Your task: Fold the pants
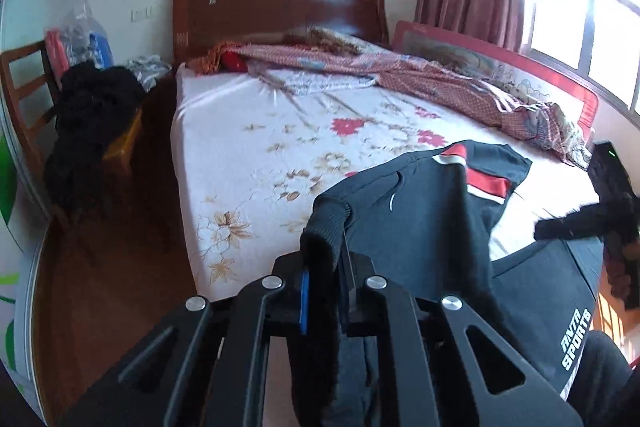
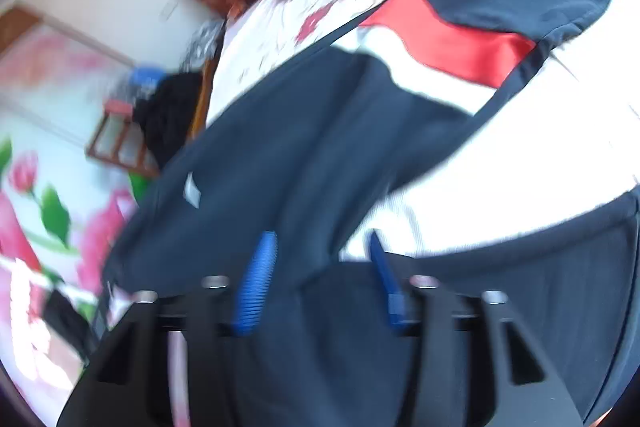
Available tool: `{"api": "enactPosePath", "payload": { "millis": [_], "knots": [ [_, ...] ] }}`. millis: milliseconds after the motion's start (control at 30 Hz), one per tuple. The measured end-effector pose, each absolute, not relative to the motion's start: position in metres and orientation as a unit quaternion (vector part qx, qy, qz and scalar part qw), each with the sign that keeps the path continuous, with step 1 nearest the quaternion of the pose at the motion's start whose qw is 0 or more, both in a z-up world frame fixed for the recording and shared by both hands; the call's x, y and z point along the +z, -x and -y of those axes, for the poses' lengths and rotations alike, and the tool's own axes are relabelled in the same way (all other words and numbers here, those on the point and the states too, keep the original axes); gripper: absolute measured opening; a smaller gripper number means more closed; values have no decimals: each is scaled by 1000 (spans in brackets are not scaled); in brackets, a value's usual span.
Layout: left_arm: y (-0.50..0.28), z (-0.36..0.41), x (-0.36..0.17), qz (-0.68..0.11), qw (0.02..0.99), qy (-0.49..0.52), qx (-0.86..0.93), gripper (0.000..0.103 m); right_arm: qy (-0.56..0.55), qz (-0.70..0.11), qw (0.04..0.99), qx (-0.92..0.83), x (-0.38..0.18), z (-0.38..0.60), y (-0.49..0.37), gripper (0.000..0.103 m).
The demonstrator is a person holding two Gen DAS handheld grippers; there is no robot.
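Black sports pants (image 1: 432, 195) with a red and white stripe lie across the near corner of the bed (image 1: 260, 155). My left gripper (image 1: 324, 263) is shut on a ribbed black edge of the pants and holds it up off the sheet. In the blurred right wrist view, my right gripper (image 2: 320, 239) is open, its blue pads (image 2: 260, 279) wide apart. The pants (image 2: 320, 131) run between and beyond the pads, and no pad presses on them. The red stripe (image 2: 452, 43) shows further out. My right gripper's black body (image 1: 608, 167) sits at the right edge of the left wrist view.
A patterned quilt (image 1: 420, 75) is bunched along the far side of the bed below the wooden headboard (image 1: 272, 7). A chair piled with dark clothes (image 1: 92, 123) stands left of the bed. A red bed rail (image 1: 480, 55) and a window (image 1: 580, 27) are on the right.
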State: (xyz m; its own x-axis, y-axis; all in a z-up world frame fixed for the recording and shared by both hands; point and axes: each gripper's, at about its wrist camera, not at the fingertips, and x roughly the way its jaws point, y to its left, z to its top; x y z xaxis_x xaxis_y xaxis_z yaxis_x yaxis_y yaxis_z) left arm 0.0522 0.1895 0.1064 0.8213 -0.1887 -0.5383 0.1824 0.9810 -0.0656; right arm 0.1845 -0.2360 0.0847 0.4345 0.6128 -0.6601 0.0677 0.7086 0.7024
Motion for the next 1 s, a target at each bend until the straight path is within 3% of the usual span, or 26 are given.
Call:
{"api": "enactPosePath", "payload": {
  "millis": [167, 500, 533, 567, 600, 633, 1000],
  "knots": [
    [8, -162, 133, -243, 961, -10, -132, 10, -389, -509, 761, 104, 92, 259, -272, 81],
    [54, -130, 122, -249, 953, -39, -168, 10, -298, -598, 743, -48, 42, 271, -346, 80],
    [55, -129, 120, -251, 952, -40, -170, 10, -296, -600, 742, -46, 37, 271, -346, 61],
    [56, -129, 119, -252, 951, -38, -172, 10, -298, -600, 741, -47, 31, 273, -344, 31],
    [56, -131, 118, -255, 951, -35, -172, 10, -312, -598, 737, -44, 26, 276, -342, 11],
    [57, -131, 118, -257, 951, -32, -170, 10, -330, -591, 735, -37, 24, 280, -338, 6],
    [27, -168, 104, -260, 962, -23, -80, 12, -404, -501, 763, 51, 78, 309, -302, 6]
  ]
}}
